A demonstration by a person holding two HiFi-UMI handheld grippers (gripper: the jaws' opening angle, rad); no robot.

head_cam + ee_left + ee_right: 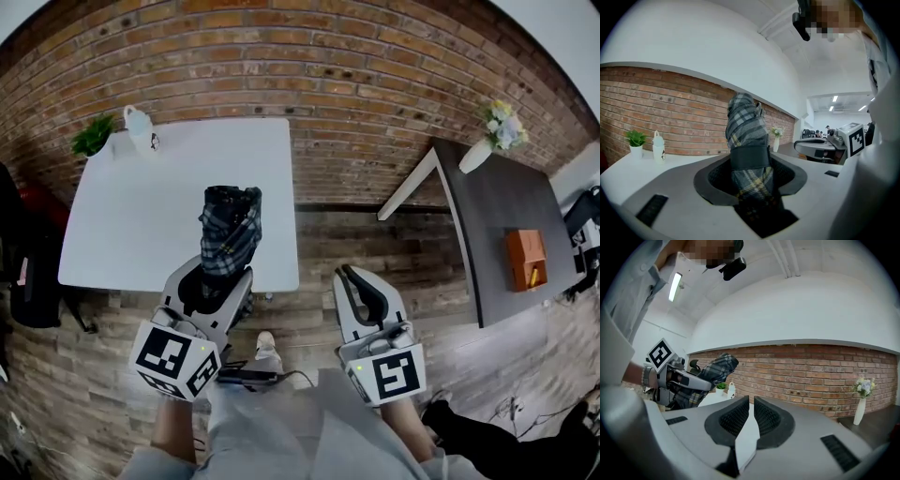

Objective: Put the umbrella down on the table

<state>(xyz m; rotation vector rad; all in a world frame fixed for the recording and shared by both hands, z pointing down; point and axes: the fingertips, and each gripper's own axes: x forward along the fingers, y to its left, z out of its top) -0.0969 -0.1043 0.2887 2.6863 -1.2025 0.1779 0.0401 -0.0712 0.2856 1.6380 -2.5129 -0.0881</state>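
While near the table (131, 216), left gripper (228, 272) jaws tight on plaid umbrella (230, 225), right gripper (346, 273) jaws together.

Our left gripper (223, 277) clamps the umbrella (230, 230); our right gripper (352, 277) is level beside it, jaws together, empty.

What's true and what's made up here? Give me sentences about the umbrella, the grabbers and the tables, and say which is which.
1. The left gripper holds the plaid umbrella. True.
2. The umbrella lies on the white table. False: it is up in the left gripper's jaws.
3. The right gripper holds something. False: nothing is between its jaws.
4. A green plant stands on the white table. True.
5. The flowers stand on the white table. False: they stand on the dark table.
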